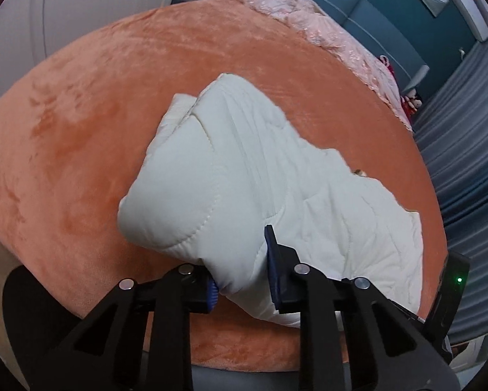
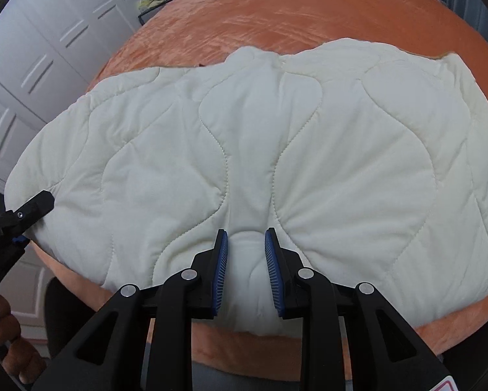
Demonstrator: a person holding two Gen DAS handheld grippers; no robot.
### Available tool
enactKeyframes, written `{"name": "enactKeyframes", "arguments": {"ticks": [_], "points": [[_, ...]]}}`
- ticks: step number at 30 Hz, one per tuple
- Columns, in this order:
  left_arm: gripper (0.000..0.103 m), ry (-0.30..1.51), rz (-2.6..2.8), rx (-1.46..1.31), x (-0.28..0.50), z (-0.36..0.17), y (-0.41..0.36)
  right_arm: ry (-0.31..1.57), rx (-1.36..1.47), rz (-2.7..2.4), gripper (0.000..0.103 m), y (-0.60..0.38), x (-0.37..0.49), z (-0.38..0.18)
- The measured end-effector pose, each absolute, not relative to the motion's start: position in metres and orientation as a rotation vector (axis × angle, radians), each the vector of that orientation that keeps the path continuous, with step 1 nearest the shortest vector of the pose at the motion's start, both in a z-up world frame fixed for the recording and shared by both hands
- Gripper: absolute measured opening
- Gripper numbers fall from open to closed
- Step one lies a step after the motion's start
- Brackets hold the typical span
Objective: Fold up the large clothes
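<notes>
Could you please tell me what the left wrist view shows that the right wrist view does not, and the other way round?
Only the left wrist view shows the teal headboard, the grey curtain and the left gripper shut on a bunched end of the white quilted garment.

Only the right wrist view shows the white wardrobe doors, the garment's broad wavy-stitched surface, and the right gripper pinching a fold at its near edge.

Both show the garment lying on the orange blanket and the pink bedding beyond it.

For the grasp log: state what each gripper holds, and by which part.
Both hold the white quilted garment. The left gripper pinches a bunched end; the right gripper pinches a fold at its near edge.
</notes>
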State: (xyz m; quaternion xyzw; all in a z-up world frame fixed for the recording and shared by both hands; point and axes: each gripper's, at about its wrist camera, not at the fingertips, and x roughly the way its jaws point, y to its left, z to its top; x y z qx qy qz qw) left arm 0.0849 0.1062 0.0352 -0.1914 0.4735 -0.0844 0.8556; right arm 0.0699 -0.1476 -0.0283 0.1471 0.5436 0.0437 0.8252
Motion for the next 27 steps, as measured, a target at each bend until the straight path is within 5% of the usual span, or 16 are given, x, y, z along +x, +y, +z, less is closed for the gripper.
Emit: {"name": "enactKeyframes", "arguments": {"ticks": [14,27], "points": [[0.017,0.799,-0.53,-0.037,0.036,0.135,-0.066,1.174,0.416,0.175,0.019,-0.191,0.027,-0.022],[0.022,1.02,-0.67,0.138,0.024,0.047,-0.203,1.056,0.495,-0.163,0.025,-0.357,-0.061,0.022]]}}
